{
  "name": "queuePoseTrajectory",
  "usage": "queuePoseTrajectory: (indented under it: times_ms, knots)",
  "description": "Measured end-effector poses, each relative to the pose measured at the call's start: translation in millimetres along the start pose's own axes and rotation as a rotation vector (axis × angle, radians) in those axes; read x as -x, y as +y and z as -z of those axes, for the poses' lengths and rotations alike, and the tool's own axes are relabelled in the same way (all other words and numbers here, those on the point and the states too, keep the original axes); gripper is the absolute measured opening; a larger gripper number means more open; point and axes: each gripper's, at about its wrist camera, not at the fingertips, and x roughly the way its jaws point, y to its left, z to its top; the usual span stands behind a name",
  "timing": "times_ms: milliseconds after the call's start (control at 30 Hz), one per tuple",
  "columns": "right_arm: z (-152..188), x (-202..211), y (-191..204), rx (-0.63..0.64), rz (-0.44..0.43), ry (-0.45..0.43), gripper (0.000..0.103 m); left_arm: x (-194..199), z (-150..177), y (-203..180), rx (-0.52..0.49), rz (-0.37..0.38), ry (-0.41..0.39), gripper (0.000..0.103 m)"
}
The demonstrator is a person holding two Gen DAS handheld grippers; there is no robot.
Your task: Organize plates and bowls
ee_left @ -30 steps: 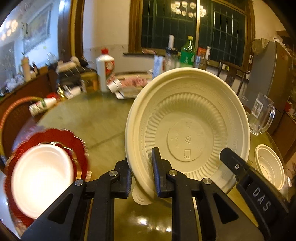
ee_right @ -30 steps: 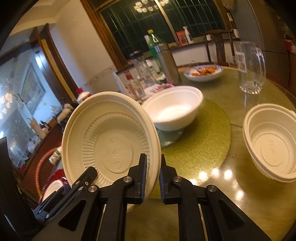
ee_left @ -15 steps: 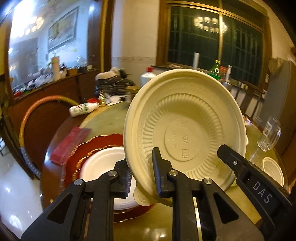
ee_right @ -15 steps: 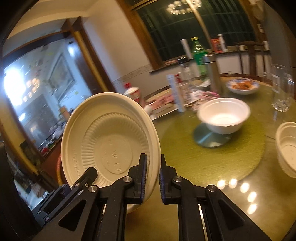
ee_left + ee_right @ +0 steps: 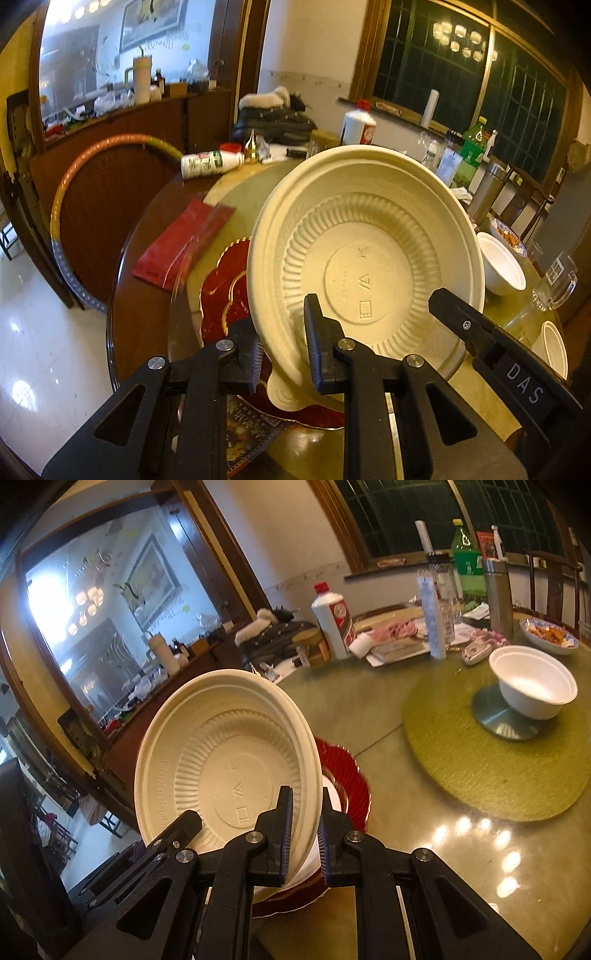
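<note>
Left wrist: since a second ago I've swung left; the red scalloped plate (image 5: 221, 291) now sits behind my ribbed beige pulp bowl (image 5: 365, 266), its rim pinched tight by my left gripper (image 5: 282, 354).

Right wrist: my right gripper (image 5: 302, 834) clamps the same tilted bowl (image 5: 225, 760) above that plate (image 5: 351, 779).
</note>
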Motion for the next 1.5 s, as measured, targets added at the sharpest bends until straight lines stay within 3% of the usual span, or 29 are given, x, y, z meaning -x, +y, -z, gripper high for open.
queuePoseTrajectory:
  times_ms: [333, 867, 900, 1000, 1033, 1100, 1133, 1267, 1333, 1500]
  knots:
    - [2.0, -27.8, 2.8, 0.015, 0.031, 0.068, 0.014, -20.7, 1.4, 12.7, 0.032, -0.008, 0.085, 0.018]
    - [0.7, -35.7, 9.1, 0.044, 0.051, 0.078, 0.016, -21.2, -1.5, 19.5, 0.058, -0.019, 0.084, 0.018]
    - [0.6, -35.2, 9.3, 0.044, 0.049, 0.076, 0.016, -20.6, -2.2, 20.0, 0.061, -0.022, 0.086, 0.024]
    - [-0.9, -32.7, 10.1, 0.045, 0.049, 0.066, 0.017, -14.3, -4.0, 24.3, 0.097, -0.031, 0.059, 0.063]
    - [-1.3, -32.1, 10.1, 0.045, 0.049, 0.066, 0.028, -11.3, -4.8, 26.1, 0.111, -0.03, 0.041, 0.069]
    - [-2.0, -29.7, 9.6, 0.04, 0.044, 0.058, 0.048, -4.9, -6.6, 29.8, 0.134, -0.05, 0.006, 0.07]
    - [-2.6, -28.1, 9.5, 0.04, 0.036, 0.054, 0.051, -2.4, -7.9, 31.0, 0.136, -0.046, 0.0, 0.07]
    - [-7.0, -10.2, 4.1, 0.003, -0.001, -0.001, 0.052, 16.3, -13.0, 32.0, 0.166, -0.043, -0.088, 0.07]
    - [-10.1, 3.3, -2.4, -0.02, -0.013, -0.039, 0.064, 27.6, -16.4, 25.1, 0.162, -0.02, -0.139, 0.079]
    - [-17.8, 27.8, -33.5, -0.093, -0.03, -0.057, 0.07, 36.2, -24.2, -12.8, 0.083, 0.064, -0.159, 0.081]
